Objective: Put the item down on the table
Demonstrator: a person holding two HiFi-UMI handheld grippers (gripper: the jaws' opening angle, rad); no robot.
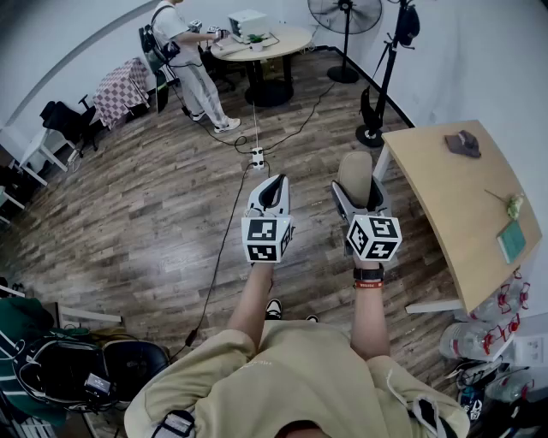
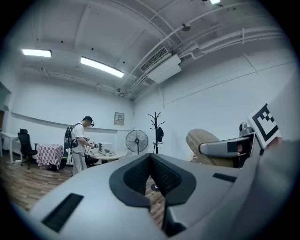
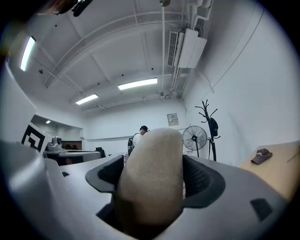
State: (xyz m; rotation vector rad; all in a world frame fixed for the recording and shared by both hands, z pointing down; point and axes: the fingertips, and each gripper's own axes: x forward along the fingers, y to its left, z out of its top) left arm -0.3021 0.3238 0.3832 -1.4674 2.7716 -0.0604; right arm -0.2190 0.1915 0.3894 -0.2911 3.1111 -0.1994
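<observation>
Noted a wooden desk just right of the right tool, beside it and not beneath. Logged on that desk a dark cap, a sprig and a green booklet, all well apart from the tool. Found nothing between right tool and desk edge. Logged a coat stand ahead and right of the tool, and a fan further ahead. Marked a power strip with its cable on the wooden floor, ahead of the left tool. Saw a person at a round desk far ahead of the left tool. Found water bottles behind and right of the right tool.

Recorded both forearms stretched forward, side by side, tools level above the floor, marker cubes toward the body. Spotted a watch on the right wrist. Read right tool as spread wide and pinching a tan rounded item, held in the air past the tips, clear of the desk. Read left tool as pressed together, nothing between.
</observation>
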